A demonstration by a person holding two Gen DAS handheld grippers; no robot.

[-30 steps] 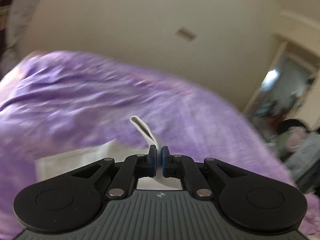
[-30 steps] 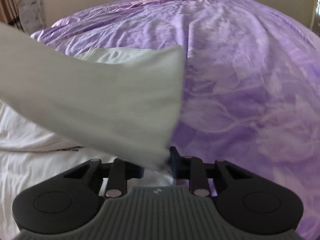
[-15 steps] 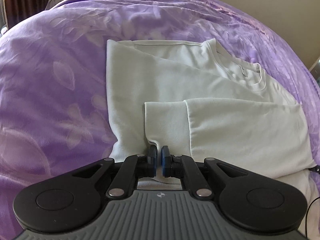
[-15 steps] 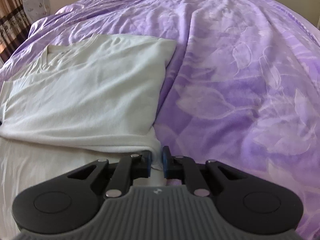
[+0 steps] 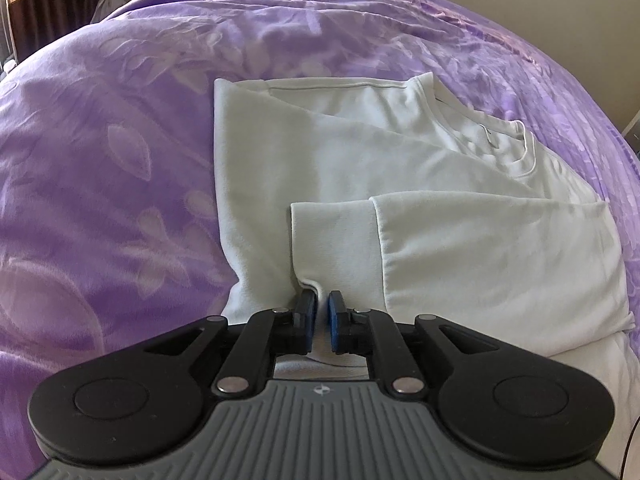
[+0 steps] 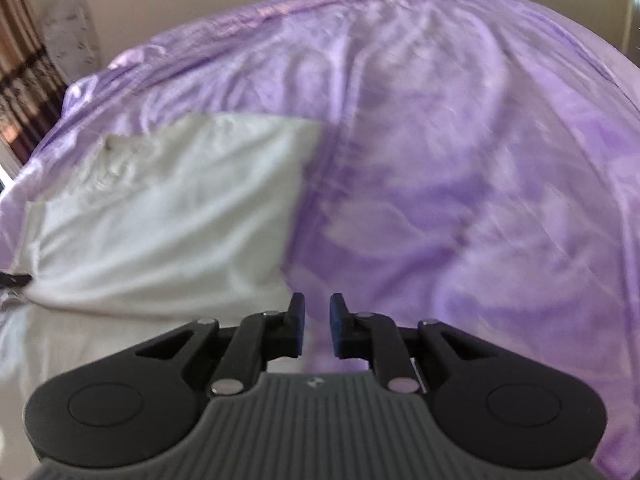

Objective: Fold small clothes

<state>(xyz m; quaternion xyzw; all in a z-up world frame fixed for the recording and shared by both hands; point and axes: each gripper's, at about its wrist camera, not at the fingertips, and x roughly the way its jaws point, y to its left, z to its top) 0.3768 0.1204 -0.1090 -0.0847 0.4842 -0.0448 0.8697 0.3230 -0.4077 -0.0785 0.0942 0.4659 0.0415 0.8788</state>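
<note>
My left gripper [image 5: 322,312] slightly apart around the white shirt [image 5: 360,168] cuff at twelve o'clock, right gripper [image 6: 317,316] apart, empty, over the purple bedspread [image 6: 460,160]

A home bedroom — purple floral bedspread [image 5: 120,160], striped curtains [image 6: 16,80] by the wall.

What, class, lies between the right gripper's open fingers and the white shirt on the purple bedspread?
Nothing visible does. The right gripper is open, empty, just right of the white shirt; only bare purple bedspread lies between them.
</note>
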